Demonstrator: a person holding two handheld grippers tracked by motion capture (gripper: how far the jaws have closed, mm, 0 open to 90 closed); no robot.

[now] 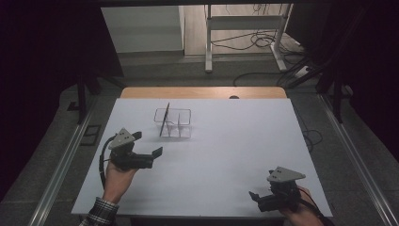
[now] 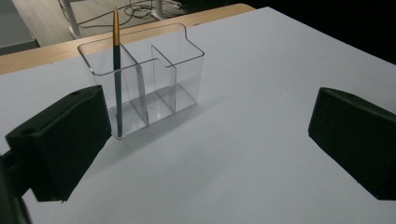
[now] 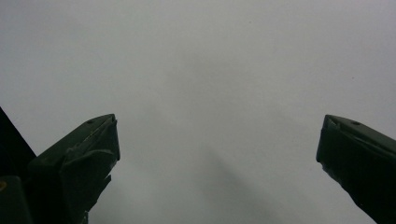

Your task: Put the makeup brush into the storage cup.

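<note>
The pen [image 2: 116,70] is stood in the holder [image 2: 154,79], upper left; both grippers [image 2: 205,135] [image 3: 217,154] are held released, probably finished.

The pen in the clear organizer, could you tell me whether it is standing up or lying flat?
Standing up. The pen stands nearly upright in an end compartment of the clear organizer, its gold top poking above the rim.

Left gripper [image 1: 148,143]: we see a black body, 2 blocky black jaws, a grey three-cornered plate with small dark holes on top.
Cable: black, it loops beside the left hand [image 1: 118,173].
Sleeve [image 1: 99,211]: checked, dark and light.
Right gripper [image 1: 254,197]: the same black body and grey plate; we see a screw hole on each jaw.
</note>
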